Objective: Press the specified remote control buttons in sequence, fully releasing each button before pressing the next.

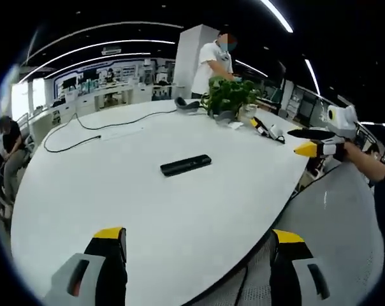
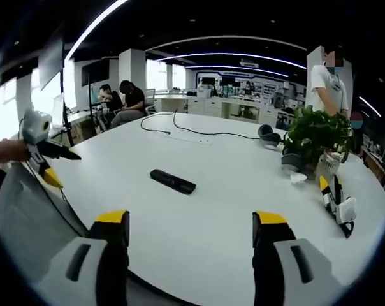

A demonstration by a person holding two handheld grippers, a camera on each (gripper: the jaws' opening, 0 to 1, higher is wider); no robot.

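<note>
Remote control [image 1: 185,165] alone on white table [image 1: 116,191], fingers [image 2: 113,224] apart.

Open office, dark ceiling [image 2: 199,19] with curved light strips [image 2: 231,39]. Large white bench [image 1: 148,210]; potted plant [image 1: 229,97] at far edge, bright windows [image 2: 1,115] beyond, white pillar [image 1: 189,57] behind plant.

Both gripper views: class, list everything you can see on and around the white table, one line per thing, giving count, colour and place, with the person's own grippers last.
Table: one, white, rounded, under everything.
Remote control: one, black, lying flat mid-table.
Potted plant: one, green, far side of table.
Cable: one, black, trailing across far left of table.
Spare gripper: one, yellow, black and white, lying near the plant.
People: one standing in white behind the plant; two seated in the background.
Left gripper: jaws open, yellow-tipped, above near table edge.
Right gripper: jaws open, yellow-tipped, above near table edge.
</note>
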